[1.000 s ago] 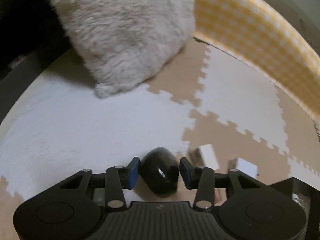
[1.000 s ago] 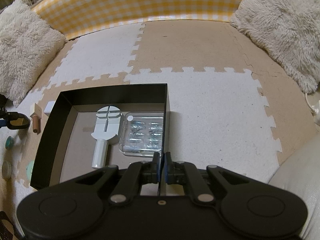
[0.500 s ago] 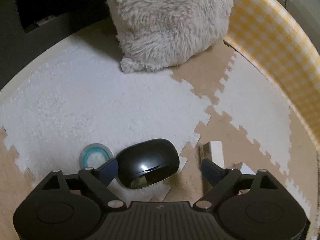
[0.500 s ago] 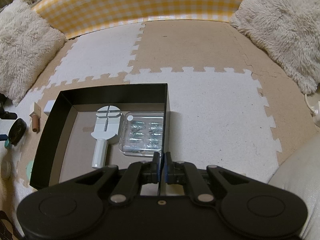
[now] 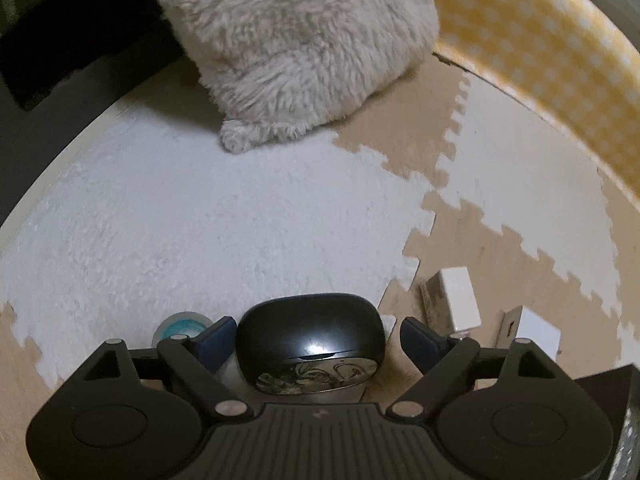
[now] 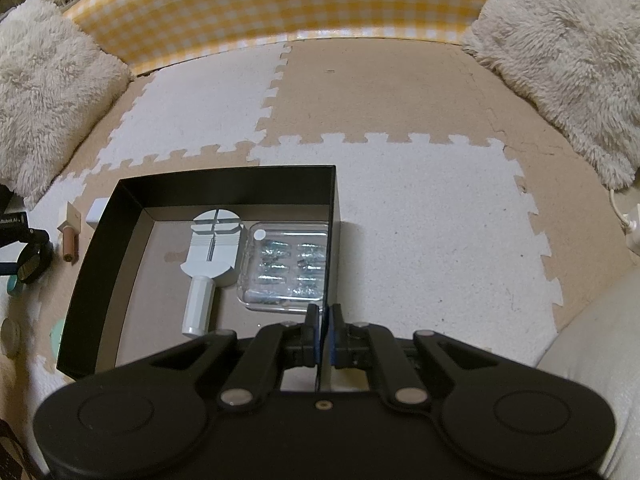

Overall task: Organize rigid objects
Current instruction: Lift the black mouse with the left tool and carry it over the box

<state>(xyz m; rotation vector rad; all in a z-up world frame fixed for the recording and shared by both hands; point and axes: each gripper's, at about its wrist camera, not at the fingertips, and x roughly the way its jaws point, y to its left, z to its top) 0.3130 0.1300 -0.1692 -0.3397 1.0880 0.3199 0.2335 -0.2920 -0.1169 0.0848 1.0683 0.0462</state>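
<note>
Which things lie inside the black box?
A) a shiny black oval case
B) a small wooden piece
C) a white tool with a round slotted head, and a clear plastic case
C: in the right wrist view, the black box holds only the white tool and the clear plastic case.

place: home play corner | signs: interlocking foam floor mat (image 6: 420, 200); fluffy cushions (image 6: 560, 48); yellow gingham bumper (image 6: 280, 4)

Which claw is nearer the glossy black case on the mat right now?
Left. The left claw straddles the black case, jaws open. The right claw is shut on the black box's near wall, with the case far off to its left.
</note>
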